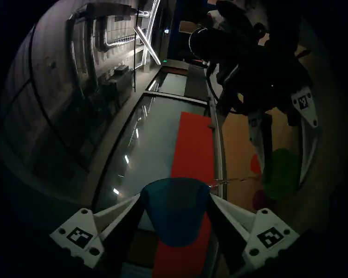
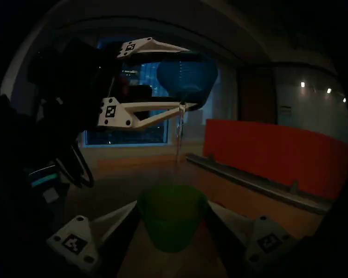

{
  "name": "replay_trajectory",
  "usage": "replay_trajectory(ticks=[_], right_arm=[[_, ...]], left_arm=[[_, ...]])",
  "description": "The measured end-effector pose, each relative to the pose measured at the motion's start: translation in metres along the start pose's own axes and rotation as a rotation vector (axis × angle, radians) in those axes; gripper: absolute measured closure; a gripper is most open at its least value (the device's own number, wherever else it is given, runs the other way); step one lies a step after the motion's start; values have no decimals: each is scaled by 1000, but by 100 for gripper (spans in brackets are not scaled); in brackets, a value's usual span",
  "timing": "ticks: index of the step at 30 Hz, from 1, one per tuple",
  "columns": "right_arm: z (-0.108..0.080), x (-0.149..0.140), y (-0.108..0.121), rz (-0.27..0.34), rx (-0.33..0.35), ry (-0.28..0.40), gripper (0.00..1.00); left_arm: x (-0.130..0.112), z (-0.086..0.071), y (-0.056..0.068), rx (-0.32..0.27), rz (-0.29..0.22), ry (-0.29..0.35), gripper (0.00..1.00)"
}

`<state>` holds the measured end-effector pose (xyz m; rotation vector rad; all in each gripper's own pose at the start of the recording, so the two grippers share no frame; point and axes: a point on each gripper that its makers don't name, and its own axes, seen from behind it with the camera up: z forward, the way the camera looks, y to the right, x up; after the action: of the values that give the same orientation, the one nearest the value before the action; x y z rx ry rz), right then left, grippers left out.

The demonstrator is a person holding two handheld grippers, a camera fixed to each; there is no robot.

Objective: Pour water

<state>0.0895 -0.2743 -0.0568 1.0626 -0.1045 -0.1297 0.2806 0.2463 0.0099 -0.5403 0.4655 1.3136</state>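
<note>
My left gripper [image 1: 175, 204] is shut on a blue cup [image 1: 176, 215], which is tipped well over onto its side. In the right gripper view that left gripper [image 2: 190, 76] hangs high with the blue cup [image 2: 187, 79], and a thin stream of water [image 2: 178, 134] falls from the cup's lip. Directly below, my right gripper [image 2: 172, 208] is shut on an upright green cup [image 2: 172, 217], and the stream drops into its mouth. The left gripper view shows the right gripper [image 1: 283, 178] with the green cup [image 1: 280, 173] at the right, above the wooden table.
The room is dark. A wooden table [image 2: 123, 178] lies under both cups. A red panel [image 2: 285, 148] and a metal rail [image 2: 248, 178] run along its far side. A window [image 2: 141, 129] is behind the left gripper, and a hand and cables [image 2: 72, 162] show at the left.
</note>
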Motion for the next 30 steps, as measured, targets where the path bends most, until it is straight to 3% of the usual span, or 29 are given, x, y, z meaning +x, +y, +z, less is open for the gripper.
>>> replay_trajectory(ticks=[30], right_arm=[[0,2,2,-2,0,9,0]], left_arm=[[13,1,-5,-4,144,5,13]])
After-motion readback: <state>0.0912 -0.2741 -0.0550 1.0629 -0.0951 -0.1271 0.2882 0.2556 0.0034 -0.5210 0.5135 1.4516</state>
